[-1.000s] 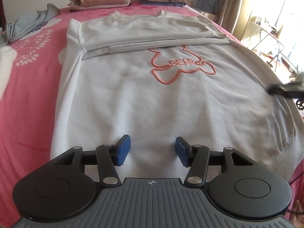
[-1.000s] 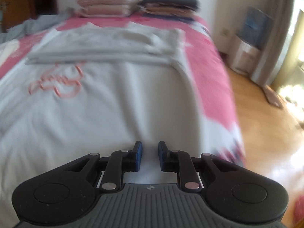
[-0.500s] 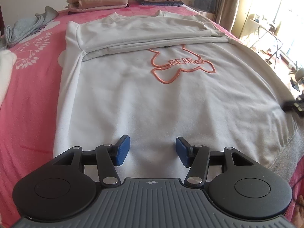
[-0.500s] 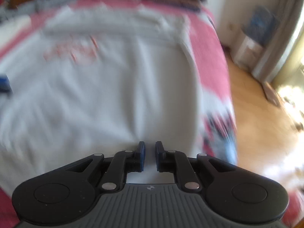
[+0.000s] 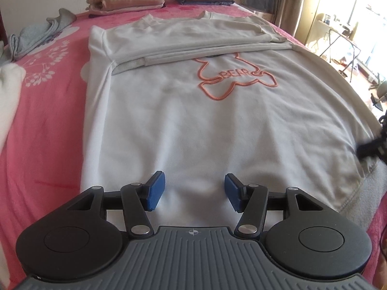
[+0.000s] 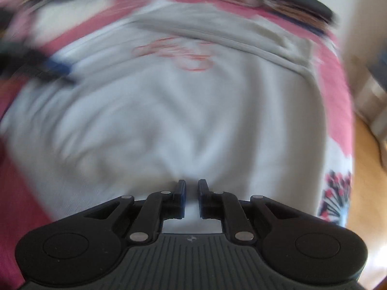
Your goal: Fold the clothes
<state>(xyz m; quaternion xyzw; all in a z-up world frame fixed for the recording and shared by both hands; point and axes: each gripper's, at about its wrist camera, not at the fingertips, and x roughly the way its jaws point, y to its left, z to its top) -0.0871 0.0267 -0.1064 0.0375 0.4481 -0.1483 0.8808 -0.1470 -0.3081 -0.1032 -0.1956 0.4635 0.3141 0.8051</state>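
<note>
Since a second ago the right gripper (image 6: pixel 191 197) has slid and rolled along the near hem, its jaws closing to a thin gap with white cloth between them, though blur hides whether they pinch it. The left gripper (image 5: pixel 192 194) stays wide open over the near hem, holding nothing. The white sweatshirt (image 5: pixel 217 120) lies flat on the pink bed (image 5: pixel 48 101), sleeves folded across above its orange bear.

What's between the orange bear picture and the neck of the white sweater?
In the left wrist view, folded sleeves lie across the white sweater, between its orange bear outline and its neckline.
</note>
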